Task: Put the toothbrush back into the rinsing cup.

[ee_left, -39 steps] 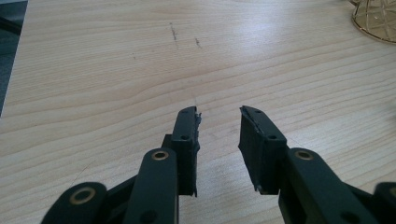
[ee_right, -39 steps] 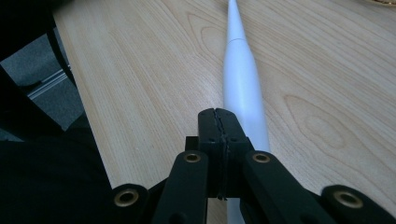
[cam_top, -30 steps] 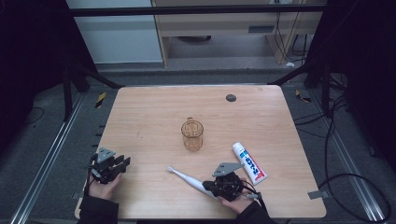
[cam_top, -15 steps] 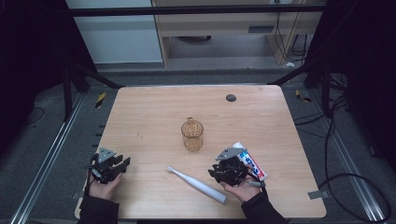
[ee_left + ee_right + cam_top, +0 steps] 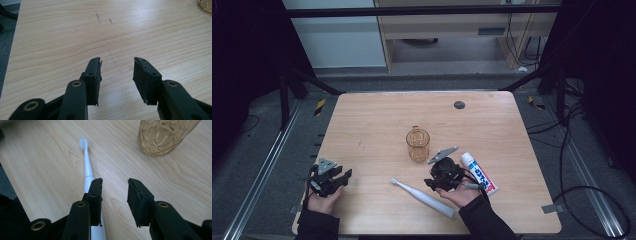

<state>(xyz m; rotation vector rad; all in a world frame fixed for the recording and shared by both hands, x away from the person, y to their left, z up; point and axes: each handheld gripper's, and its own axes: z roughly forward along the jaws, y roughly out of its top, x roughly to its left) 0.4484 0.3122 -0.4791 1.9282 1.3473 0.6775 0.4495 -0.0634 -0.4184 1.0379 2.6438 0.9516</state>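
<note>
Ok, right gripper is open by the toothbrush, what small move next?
Probably shift the right gripper sideways toward the toothbrush so its handle lies between the jaws, then lower. The jaws stand open, but the handle runs under one jaw, not in the gap.

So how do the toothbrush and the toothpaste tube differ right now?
The toothbrush is long, thin and all white; the toothpaste tube is shorter, broader, with red and blue print. The toothbrush lies left of the right claw, the tube to its right. Both lie flat on the table.
</note>
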